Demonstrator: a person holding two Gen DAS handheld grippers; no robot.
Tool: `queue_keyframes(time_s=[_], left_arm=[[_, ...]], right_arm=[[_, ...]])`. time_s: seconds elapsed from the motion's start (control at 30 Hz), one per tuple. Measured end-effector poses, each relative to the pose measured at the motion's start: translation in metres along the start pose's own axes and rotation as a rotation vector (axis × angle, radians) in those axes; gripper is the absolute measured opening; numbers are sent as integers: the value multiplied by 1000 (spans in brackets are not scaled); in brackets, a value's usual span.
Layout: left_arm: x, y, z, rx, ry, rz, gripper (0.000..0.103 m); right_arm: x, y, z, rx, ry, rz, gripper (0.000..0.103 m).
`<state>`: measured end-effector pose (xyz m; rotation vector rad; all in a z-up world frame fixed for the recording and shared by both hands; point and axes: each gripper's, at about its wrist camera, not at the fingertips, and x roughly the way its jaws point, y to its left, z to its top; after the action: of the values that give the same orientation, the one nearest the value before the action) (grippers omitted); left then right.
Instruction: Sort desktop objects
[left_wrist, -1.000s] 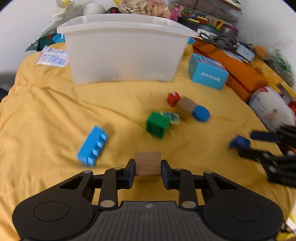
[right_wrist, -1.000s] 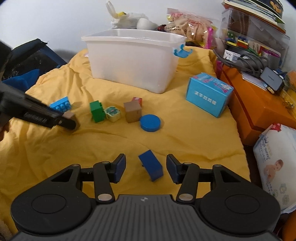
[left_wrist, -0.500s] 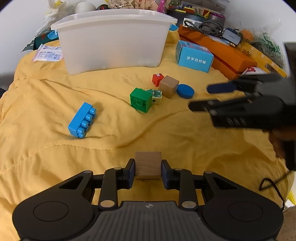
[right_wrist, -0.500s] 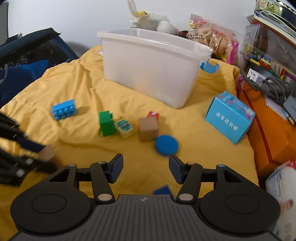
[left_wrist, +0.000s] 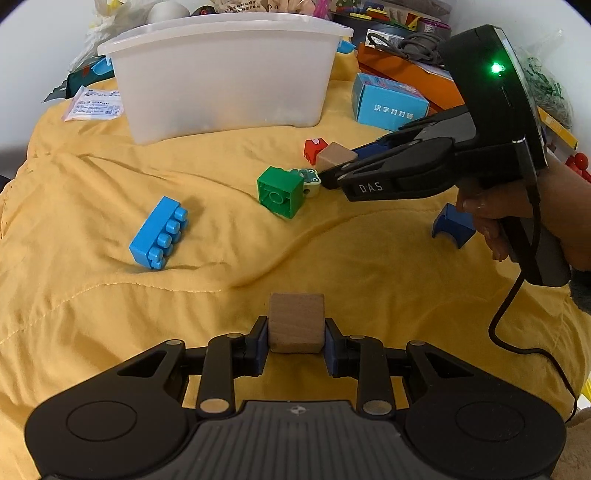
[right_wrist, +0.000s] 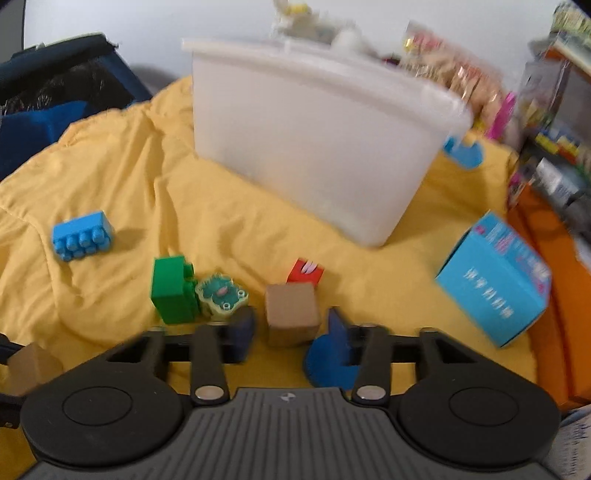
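My left gripper (left_wrist: 295, 334) is shut on a wooden cube (left_wrist: 296, 322) above the yellow cloth. My right gripper (right_wrist: 291, 328) is open, its fingers either side of a second wooden cube (right_wrist: 292, 313) on the cloth; it also shows in the left wrist view (left_wrist: 334, 173). Beside that cube lie a red block (right_wrist: 306, 271), a frog tile (right_wrist: 221, 293), a green brick (right_wrist: 171, 290) and a blue disc (right_wrist: 327, 360). A light blue brick (left_wrist: 159, 232) lies to the left. A dark blue arch block (left_wrist: 452, 225) lies on the right.
A big white plastic bin (left_wrist: 225, 74) stands at the back of the yellow cloth (left_wrist: 110, 314). A light blue carton (left_wrist: 389, 101) lies right of it. An orange box (left_wrist: 406, 70) and cluttered shelves stand at the right. A paper packet (left_wrist: 94, 105) lies at the back left.
My right gripper has left the dark blue arch block behind and moved forward and down to straddle the second wooden cube. My left gripper still holds its cube.
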<state>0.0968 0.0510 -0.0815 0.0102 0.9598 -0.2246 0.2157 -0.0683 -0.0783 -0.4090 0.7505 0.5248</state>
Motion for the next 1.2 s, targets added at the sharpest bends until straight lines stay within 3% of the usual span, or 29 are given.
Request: queue_keyframes(time_s=[0.3,0.57,0.87,0.97,1.03,1.1,1.2], left_arm=[[-6,1,-2,-9,-25,2,33],[-5,-1,-2,-9,-36,-13,33],[-2,-3,-4,8,-28,-2,33],[-2,-2,-5,7,-29,-6,34],[-3,-1,-5,5,-28,-9,35],[-3,-1,-5,2,-27,-26,43],[-4,1,-6,-13,-23,-36,50]], right_arm=[[-57,3,-14,46,-58,65,33],[-70,30,-52,66,49,111,33],[-71,39,-61,93,73,101,34],[-70,36,-63,126,74,94,44],[-70,36,-64,133,77,79,70],[-67,34,-65,155,97,73,90],[-65,35,-69,161,115,85,93]])
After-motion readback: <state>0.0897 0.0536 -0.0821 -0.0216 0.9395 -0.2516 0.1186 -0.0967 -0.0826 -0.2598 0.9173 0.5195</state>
